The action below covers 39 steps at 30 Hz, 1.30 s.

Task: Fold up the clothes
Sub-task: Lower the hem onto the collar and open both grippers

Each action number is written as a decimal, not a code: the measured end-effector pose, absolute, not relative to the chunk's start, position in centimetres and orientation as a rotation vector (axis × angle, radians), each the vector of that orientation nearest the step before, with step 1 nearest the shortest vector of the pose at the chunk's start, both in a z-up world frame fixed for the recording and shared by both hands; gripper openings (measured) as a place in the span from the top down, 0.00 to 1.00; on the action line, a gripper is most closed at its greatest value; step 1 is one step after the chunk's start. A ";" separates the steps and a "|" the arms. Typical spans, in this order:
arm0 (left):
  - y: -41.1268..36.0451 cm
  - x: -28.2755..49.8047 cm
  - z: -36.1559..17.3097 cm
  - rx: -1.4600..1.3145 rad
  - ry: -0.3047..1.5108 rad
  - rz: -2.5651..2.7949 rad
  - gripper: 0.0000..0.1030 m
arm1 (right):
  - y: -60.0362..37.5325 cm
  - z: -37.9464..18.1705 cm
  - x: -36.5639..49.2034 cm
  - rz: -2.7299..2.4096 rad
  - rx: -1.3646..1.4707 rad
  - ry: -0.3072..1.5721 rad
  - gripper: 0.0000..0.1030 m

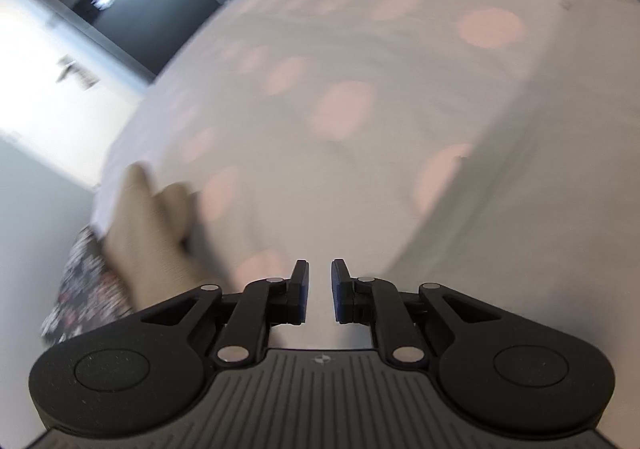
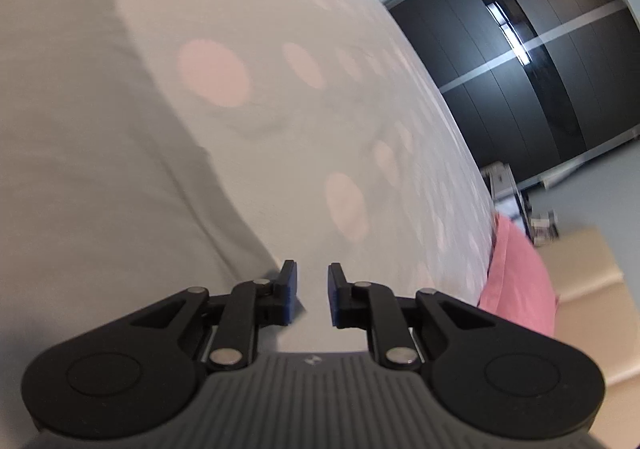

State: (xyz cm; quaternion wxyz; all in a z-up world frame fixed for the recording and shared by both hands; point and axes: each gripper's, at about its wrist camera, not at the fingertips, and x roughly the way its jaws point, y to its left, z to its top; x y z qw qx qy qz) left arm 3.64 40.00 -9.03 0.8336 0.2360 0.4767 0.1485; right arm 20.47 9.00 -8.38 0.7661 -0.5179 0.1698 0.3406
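The left claw (image 1: 320,291) sits nearest its lens, jaws narrowly apart with nothing between them; the right claw (image 2: 312,293) stands the same, empty. Both hover just above a pale grey garment (image 2: 100,169) spread flat on the bed (image 1: 360,49), whose white cover bears pink dots. The garment's edge runs diagonally up from each claw, with open dotted cover beyond. At the bed's left edge lie a beige cloth (image 1: 148,233) and a dark patterned cloth (image 1: 84,289); at its right edge, a pink cloth (image 2: 520,281). A dark wardrobe (image 2: 540,69) stands behind.
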 end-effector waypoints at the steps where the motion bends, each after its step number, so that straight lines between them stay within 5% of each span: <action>1: 40.2 2.8 -8.3 0.463 0.996 0.317 0.89 | 8.7 -7.6 21.0 0.731 -1.087 0.389 0.83; 18: 32.2 -9.9 -6.2 0.111 1.024 0.205 0.86 | -2.4 -4.8 13.8 0.742 -0.406 0.867 0.79; 24: 29.3 -13.5 -8.0 0.198 1.115 0.064 0.74 | -6.4 -5.7 10.8 0.869 -0.551 0.893 0.74; 32: 26.1 -14.4 -11.0 0.417 1.129 0.022 0.74 | -7.2 -8.3 7.8 0.953 -0.715 0.827 0.74; 34: 25.5 -14.2 -11.5 0.460 1.133 0.034 0.81 | -7.0 -8.2 7.4 0.964 -0.737 0.784 0.75; 37: 25.0 -14.1 -11.7 0.483 1.144 0.045 0.97 | -6.3 -8.0 6.9 0.972 -0.769 0.764 0.95; 39: 24.8 -14.3 -11.5 0.499 1.134 0.069 0.99 | -6.2 -7.7 6.7 0.955 -0.801 0.735 0.97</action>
